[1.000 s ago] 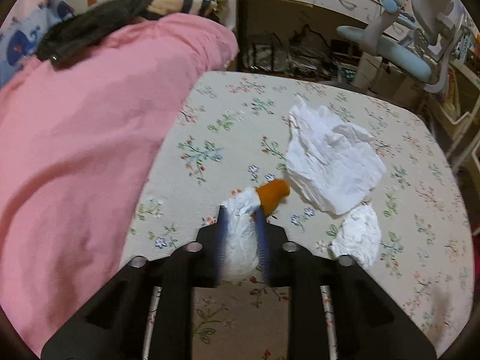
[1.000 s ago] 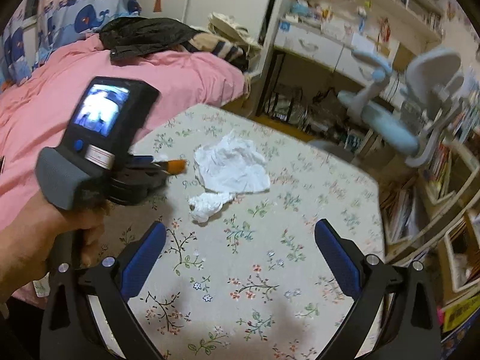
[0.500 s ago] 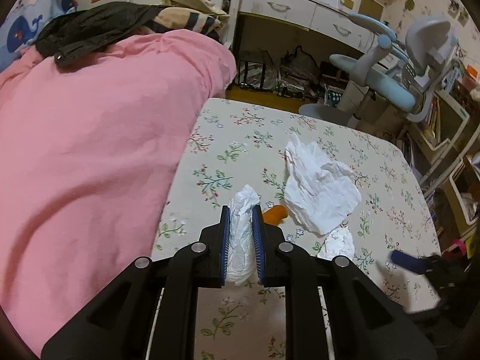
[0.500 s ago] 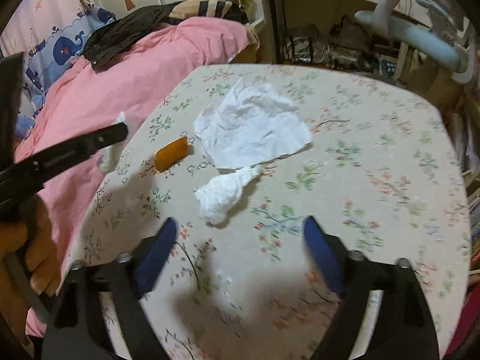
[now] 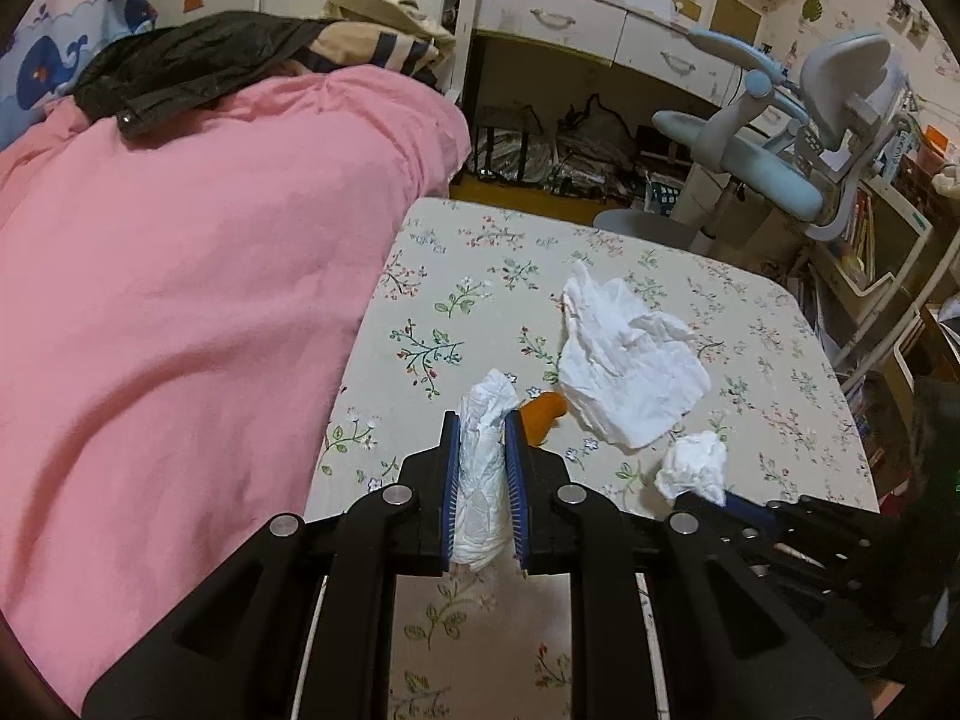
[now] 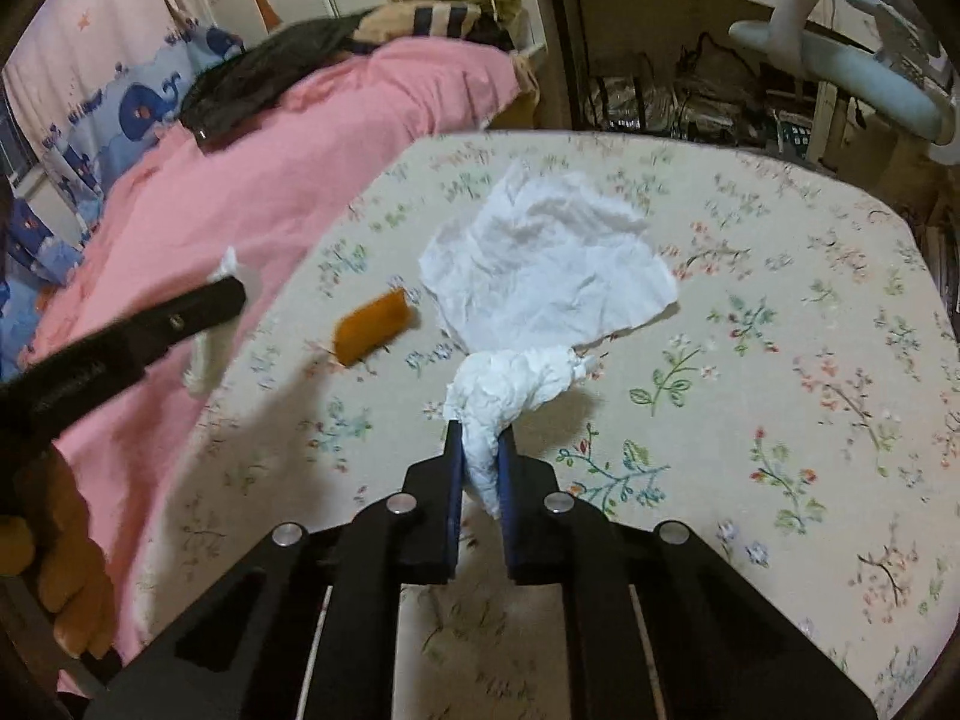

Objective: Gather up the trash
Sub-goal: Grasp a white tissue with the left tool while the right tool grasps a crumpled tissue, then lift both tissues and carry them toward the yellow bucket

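Since half a second earlier, the right gripper (image 6: pixel 480 468) had closed on the wad (image 6: pixel 510 384). The left gripper (image 5: pixel 483 468) stayed clamped on a tissue (image 5: pixel 480 480). Sheet (image 6: pixel 546 258) and orange scrap (image 6: pixel 372 327) remained on the table (image 6: pixel 780 360), uncollected.

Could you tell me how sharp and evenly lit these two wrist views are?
Left wrist view: sharp; fisheye bends the desk, dark corners; left gripper holds a tissue wad. Right wrist view: softer, motion-blurred at left; the crumpled tissue casts a shadow on the floral cloth.
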A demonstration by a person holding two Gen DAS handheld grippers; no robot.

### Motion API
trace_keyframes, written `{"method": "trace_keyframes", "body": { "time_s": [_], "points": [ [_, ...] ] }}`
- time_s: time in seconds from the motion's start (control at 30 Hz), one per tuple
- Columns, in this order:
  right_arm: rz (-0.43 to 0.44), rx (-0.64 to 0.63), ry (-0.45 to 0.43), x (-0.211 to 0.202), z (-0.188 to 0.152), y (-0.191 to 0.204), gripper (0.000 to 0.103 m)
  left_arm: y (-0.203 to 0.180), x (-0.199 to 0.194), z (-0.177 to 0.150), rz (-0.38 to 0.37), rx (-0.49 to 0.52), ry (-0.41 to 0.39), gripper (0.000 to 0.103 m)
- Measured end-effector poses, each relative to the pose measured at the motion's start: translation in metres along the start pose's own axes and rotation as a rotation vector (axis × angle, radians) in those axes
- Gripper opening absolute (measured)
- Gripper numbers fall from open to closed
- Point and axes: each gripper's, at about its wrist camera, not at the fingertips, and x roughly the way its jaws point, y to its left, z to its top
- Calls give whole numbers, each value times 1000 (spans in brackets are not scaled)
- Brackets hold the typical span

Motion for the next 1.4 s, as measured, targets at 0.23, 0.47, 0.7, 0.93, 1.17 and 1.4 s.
{"method": "trace_keyframes", "body": {
  "time_s": [0.23,0.47,0.7,0.93,1.17,1.4],
  "points": [
    [46,48,-74,-48,-11,-1,11,-6,-37,-16,-2,-2,-53,14],
    [54,38,-128,-92,-34,3,11,-17,-74,-42,0,6,-92,14],
    [39,-28,-178,-131,-71,16,11,-33,-124,-76,9,39,-152,14],
    [44,-37,-195,-151,-108,16,11,-47,-160,-113,29,91,-183,14],
    [39,-33,-195,-159,-129,15,11,-52,-177,-138,27,100,-177,14],
    [36,-56,-179,-163,-149,22,11,-54,-186,-153,28,112,-168,14]
  ]
}}
